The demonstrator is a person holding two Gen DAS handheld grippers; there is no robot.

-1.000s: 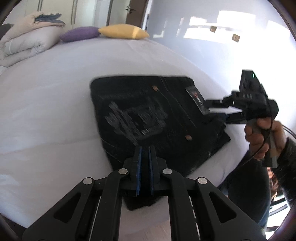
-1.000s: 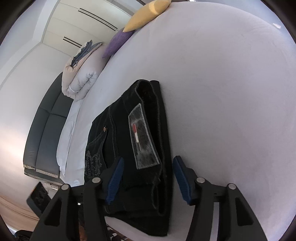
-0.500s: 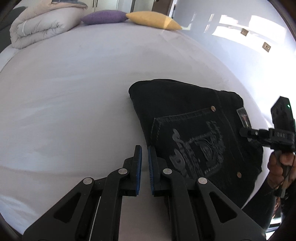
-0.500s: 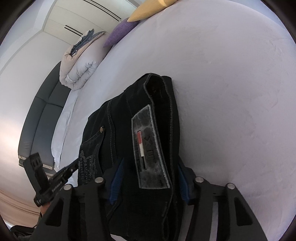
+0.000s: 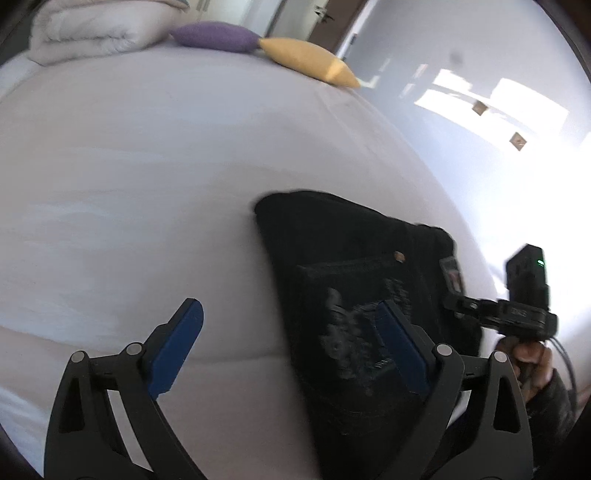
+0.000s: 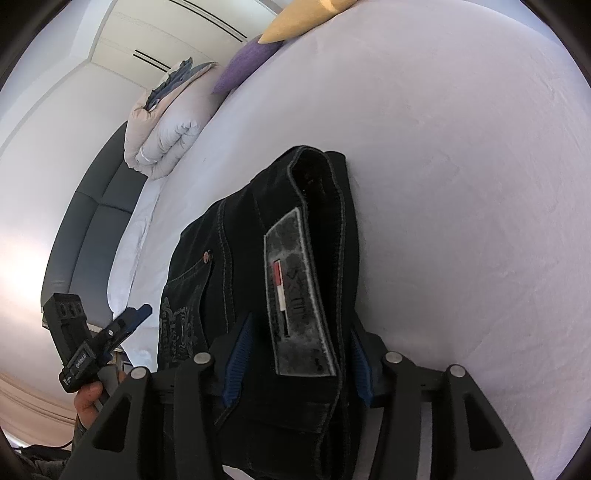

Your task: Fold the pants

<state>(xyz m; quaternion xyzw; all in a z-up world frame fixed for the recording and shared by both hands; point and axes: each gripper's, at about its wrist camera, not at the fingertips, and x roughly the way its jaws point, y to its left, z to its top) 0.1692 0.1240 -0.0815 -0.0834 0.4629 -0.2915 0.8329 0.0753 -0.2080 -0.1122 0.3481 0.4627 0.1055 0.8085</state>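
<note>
Black folded pants (image 5: 351, 295) lie on a white bed, back pocket with print facing up; in the right wrist view the pants (image 6: 236, 280) show a grey waistband patch (image 6: 295, 302). My left gripper (image 5: 291, 343) is open and empty above the pants' left edge, its right finger over the pocket. My right gripper (image 6: 295, 358) straddles the waistband end, its blue pads close against the thick fabric on both sides. The right gripper also shows in the left wrist view (image 5: 458, 301), at the waistband. The left gripper shows in the right wrist view (image 6: 140, 314), beside the pants.
A folded white duvet (image 5: 85, 29), a purple pillow (image 5: 214, 35) and a yellow pillow (image 5: 306, 61) lie at the far end of the bed (image 5: 147, 166). A dark sofa (image 6: 85, 236) stands beside the bed.
My left gripper was shut and has opened wide, shifting left off the pants. My right gripper has moved forward over the waistband and narrowed around it.
</note>
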